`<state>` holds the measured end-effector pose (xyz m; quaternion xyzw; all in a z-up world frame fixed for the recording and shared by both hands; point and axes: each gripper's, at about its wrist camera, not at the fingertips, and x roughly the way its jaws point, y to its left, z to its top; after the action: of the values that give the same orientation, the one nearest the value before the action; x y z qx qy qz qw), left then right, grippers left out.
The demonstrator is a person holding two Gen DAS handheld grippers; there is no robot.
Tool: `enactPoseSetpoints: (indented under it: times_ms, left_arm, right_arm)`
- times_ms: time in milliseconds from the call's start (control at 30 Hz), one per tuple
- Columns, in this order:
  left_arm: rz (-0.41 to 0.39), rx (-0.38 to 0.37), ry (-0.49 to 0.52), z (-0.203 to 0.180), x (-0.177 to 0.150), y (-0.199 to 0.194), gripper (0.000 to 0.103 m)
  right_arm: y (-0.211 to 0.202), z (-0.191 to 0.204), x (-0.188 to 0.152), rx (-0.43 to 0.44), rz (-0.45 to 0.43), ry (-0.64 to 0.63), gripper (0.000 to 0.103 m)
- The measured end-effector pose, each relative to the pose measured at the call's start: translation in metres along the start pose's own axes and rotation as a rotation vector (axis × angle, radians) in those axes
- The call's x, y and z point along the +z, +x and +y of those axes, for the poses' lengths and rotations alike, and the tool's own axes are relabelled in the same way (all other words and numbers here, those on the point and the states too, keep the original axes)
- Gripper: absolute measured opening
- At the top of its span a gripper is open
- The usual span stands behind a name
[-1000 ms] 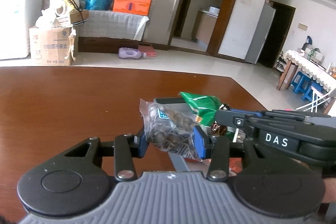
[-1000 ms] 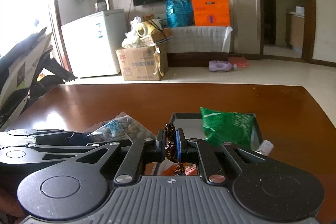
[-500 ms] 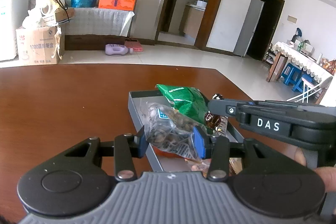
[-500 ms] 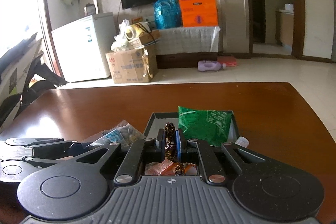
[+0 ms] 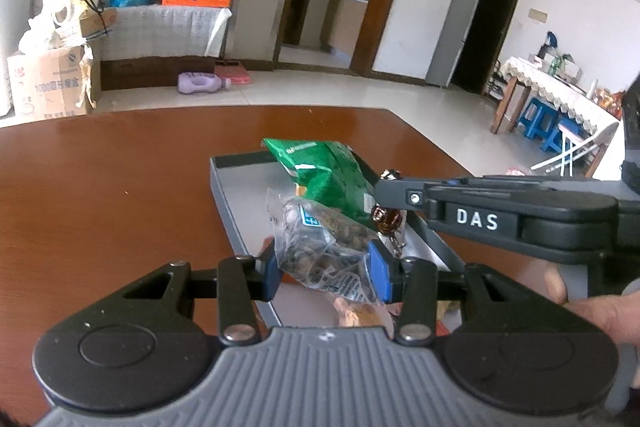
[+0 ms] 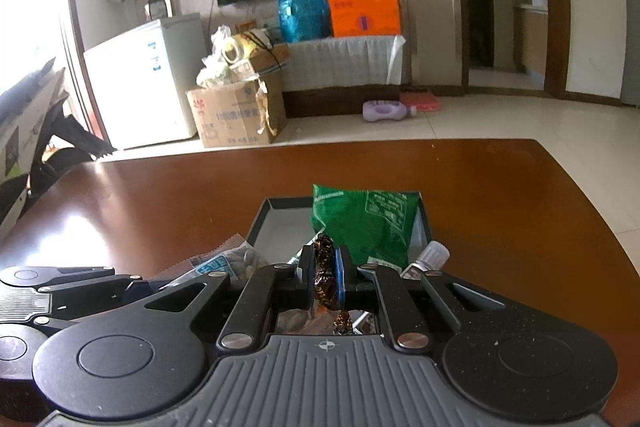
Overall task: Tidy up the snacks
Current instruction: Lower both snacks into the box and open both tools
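Black linkage arms, blue-padded fingers (image 5: 378, 277), ribbed grey housing, silver screws

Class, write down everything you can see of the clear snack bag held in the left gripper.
The clear snack bag is crinkled see-through plastic, full of small brown pieces, with a blue-and-white label and a crimped top edge. The left gripper pinches it between blue pads, tilted, above the grey tray, in front of the green packet.

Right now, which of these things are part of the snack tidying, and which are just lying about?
Part of the job:
left claw gripping clear nut bag
right claw gripping brown candy
green packet
grey tray

Lying about:
purple bottle
cardboard box
orange bag
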<state>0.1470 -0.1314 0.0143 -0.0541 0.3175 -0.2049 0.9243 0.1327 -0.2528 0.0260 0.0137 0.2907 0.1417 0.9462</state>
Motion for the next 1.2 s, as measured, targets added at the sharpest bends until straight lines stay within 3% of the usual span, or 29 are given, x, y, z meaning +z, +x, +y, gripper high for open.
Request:
enactPoseSetpoints:
  times_ms: [500,833,1000,1067,1200]
  left_arm:
    - [0.052,-0.054,0.046,-0.006,-0.006,0.016,0.047]
    - [0.051,-0.05,0.091,-0.01,-0.011,0.016,0.05]
    - [0.024,-0.078,0.122,-0.016,-0.011,0.008,0.062]
    - [0.01,-0.081,0.139,-0.019,-0.011,0.005,0.075]
    - [-0.042,-0.08,0.168,-0.025,-0.01,-0.003,0.088]
  right_arm:
    - [0.014,-0.008,-0.007,-0.033,0.057,0.004,0.014]
    - [0.016,-0.01,-0.007,-0.035,0.058,0.005,0.016]
    - [0.011,-0.011,-0.006,-0.05,0.028,0.007,0.026]
    - [0.009,-0.013,-0.005,-0.055,0.016,0.012,0.03]
    - [0.005,-0.014,-0.003,-0.069,-0.008,0.006,0.042]
